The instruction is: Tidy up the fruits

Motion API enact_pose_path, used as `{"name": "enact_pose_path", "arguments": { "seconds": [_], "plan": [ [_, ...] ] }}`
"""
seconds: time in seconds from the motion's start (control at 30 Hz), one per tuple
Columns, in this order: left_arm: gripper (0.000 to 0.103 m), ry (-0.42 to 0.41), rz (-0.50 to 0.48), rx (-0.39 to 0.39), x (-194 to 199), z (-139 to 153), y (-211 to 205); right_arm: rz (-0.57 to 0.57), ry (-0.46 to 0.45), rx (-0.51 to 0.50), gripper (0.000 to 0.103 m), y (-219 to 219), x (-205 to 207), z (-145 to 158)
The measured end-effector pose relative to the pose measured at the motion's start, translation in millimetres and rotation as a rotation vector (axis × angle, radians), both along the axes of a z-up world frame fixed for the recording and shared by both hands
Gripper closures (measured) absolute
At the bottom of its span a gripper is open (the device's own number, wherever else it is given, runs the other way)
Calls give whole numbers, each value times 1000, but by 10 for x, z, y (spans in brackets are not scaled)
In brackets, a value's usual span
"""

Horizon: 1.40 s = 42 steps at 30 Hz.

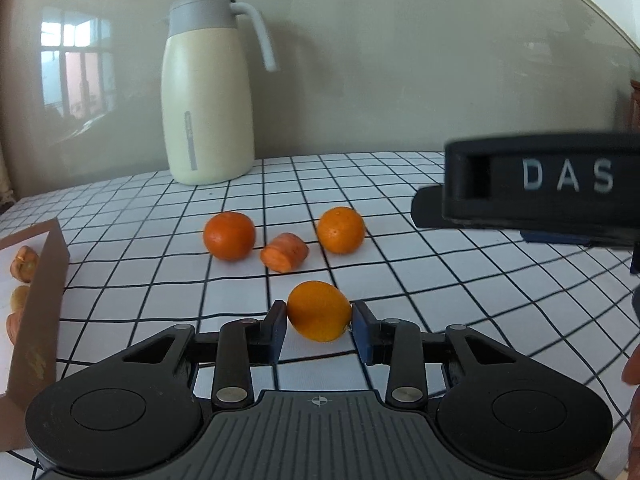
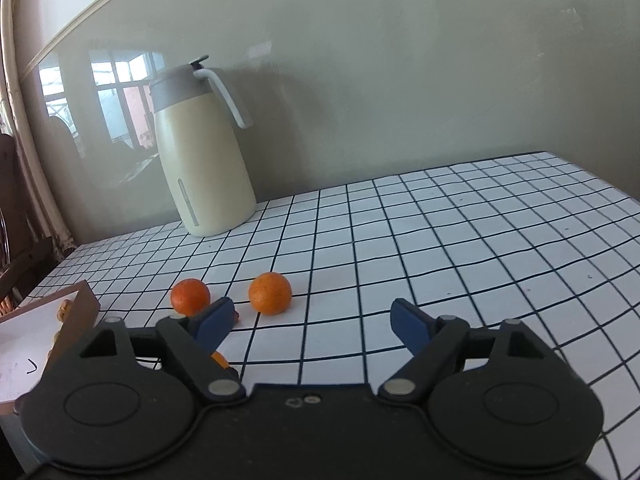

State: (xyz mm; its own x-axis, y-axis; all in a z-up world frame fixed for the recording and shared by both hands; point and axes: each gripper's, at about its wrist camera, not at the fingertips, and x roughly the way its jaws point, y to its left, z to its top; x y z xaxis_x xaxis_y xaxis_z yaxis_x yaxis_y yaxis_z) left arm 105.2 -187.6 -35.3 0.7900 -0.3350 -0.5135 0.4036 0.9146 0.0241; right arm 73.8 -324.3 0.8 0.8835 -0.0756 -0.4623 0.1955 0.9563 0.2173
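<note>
While the left gripper (image 1: 319, 322) is pinching an orange (image 1: 319, 311) and the right gripper (image 2: 312, 320) is gaping empty, lifting straight seems wise; the box (image 1: 38, 300), half-hidden, probably waits.

Left gripper (image 1: 319, 320) is clamped on the nearest orange (image 1: 319, 311), right on the checked tablecloth (image 1: 440, 280). Two more oranges (image 1: 229, 235) and a carrot chunk (image 1: 284, 252) sit just behind it.

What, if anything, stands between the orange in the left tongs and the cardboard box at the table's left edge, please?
Nothing visible does. The orange sits clamped in the left tongs, and the checked tablecloth between it and the cardboard box is bare; the other fruits lie farther back.
</note>
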Motion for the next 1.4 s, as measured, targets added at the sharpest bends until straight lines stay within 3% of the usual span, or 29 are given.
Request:
{"name": "enact_pose_path", "arguments": {
  "seconds": [0.4, 0.73, 1.4],
  "plan": [
    [67, 48, 112, -16, 380, 36, 292, 62, 54, -17, 35, 180, 330, -76],
    [67, 32, 141, 10, 530, 10, 407, 65, 117, 3, 61, 242, 649, -182],
    [67, 62, 171, -25, 613, 15, 514, 51, 149, 4, 65, 237, 1010, -258]
  ]
}}
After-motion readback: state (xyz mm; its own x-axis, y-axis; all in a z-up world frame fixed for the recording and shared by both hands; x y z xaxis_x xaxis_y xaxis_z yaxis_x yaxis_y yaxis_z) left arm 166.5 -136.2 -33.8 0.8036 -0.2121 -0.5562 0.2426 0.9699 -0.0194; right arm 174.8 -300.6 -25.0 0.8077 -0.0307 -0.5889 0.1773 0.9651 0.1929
